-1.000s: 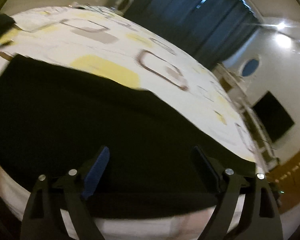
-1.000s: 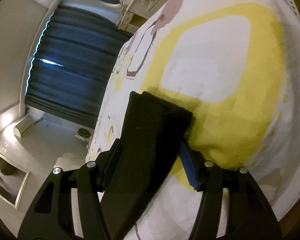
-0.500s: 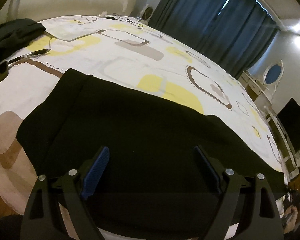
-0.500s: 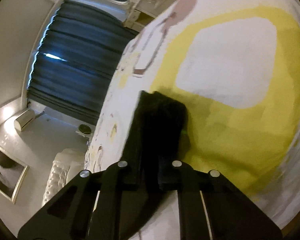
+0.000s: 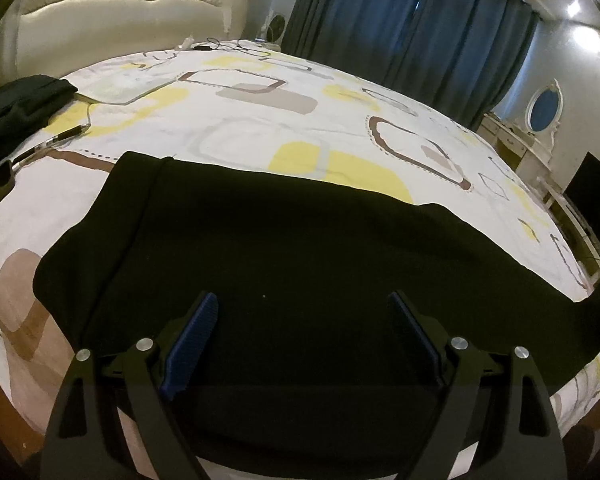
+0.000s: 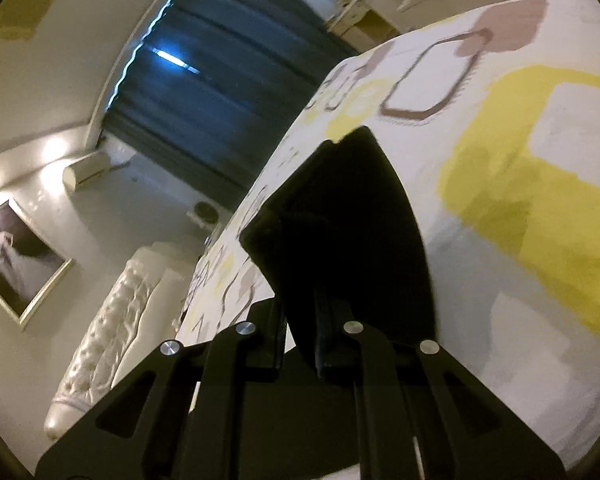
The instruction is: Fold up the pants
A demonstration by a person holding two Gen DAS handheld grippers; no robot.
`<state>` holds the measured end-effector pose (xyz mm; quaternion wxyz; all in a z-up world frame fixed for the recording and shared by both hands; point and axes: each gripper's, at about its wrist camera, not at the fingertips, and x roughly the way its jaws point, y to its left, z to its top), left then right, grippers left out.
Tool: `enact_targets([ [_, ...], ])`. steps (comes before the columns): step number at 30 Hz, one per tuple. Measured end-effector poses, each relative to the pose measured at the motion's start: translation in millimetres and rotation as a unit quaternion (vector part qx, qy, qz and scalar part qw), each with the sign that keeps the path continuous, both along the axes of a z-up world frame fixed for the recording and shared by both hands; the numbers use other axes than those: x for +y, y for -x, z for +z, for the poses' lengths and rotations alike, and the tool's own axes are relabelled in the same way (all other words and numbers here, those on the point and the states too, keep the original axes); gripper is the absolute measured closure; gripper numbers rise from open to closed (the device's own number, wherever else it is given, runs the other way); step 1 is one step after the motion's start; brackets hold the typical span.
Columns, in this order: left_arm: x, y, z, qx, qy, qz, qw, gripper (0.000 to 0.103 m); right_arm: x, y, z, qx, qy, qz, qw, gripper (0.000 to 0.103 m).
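Black pants (image 5: 300,264), matte and soft, are spread flat on the bedspread (image 5: 236,128) printed with yellow and brown rounded rectangles. Left gripper (image 5: 304,308) is held above them, angled down, jaws wide apart and empty. Right gripper (image 6: 300,320) is clamped on a lifted pant end, tilted sideways.

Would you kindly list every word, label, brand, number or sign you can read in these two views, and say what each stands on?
None can be read: the black pants, the patterned bedspread and both grippers carry no lettering.
The framed picture on the wall is too blurred to show any caption.
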<state>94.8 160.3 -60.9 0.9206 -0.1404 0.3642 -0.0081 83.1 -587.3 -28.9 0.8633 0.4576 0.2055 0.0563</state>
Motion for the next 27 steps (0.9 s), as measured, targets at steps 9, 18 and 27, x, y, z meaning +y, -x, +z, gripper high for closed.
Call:
enact_targets([
  [9,-8,2,-3,-0.003,-0.029,-0.005,0.9996,0.017,56,-13,8,0.006,0.026,0.059,0.998,0.092],
  [18,-3,3,-3,-0.009,-0.014,-0.006,0.9998,0.017,126,-26,11,0.016,0.043,0.120,0.992,0.092],
  [27,0,3,-3,-0.008,-0.004,-0.014,0.9999,0.017,183,-38,14,0.021,0.057,0.173,0.983,0.092],
])
